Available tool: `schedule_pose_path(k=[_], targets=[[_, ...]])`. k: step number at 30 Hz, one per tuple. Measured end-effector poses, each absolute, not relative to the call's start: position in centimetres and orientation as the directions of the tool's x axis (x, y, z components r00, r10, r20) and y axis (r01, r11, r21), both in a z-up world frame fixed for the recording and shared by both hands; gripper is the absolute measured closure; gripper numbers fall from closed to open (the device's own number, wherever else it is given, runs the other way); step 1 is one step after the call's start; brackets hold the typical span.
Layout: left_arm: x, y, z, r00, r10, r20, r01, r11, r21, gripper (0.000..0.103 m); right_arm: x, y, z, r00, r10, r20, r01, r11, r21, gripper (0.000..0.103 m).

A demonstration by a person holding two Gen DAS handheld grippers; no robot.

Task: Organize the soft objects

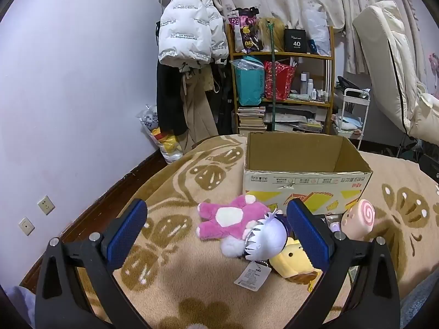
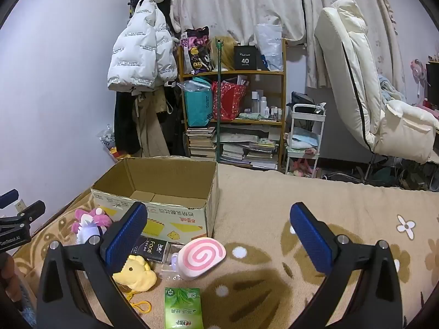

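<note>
Against the far wall we see a wooden shelf unit [image 2: 233,72] holding stacked books [image 2: 201,142], a teal bag [image 2: 198,107] and a red bag [image 2: 229,101]. A white puffer jacket [image 2: 137,57] hangs left of it; a white trolley [image 2: 306,137] stands to its right. On the patterned blanket [image 2: 301,197] lie a green packet [image 2: 183,307] and a black box [image 2: 149,248]

Even, cool indoor light; both views sharp. Soft shadows fall on the bed blanket [image 2: 274,208] under the jaws. Fisheye bends the edges; corners are black.

Before you on the bed: pink plush [image 1: 227,220] flat, white-haired doll [image 1: 260,237] against it, yellow plush [image 1: 292,260], swirl cushion [image 2: 201,257]; open box [image 2: 164,189] empty, upright.
</note>
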State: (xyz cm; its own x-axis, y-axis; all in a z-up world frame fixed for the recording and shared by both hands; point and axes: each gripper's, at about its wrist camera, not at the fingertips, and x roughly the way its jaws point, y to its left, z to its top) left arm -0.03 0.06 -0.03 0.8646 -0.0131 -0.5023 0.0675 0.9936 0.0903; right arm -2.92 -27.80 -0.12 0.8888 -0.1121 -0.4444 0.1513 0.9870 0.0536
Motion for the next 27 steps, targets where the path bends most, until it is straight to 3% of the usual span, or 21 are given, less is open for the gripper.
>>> schedule_pose_path(k=[27], targets=[[0.0,0.0,-0.04,0.862,-0.006,-0.506,0.067,0.992,0.103,0.002,-2.88,-27.77,-0.17,0.885,-0.112,-0.452,0.152,0.987,0.053,0.0]])
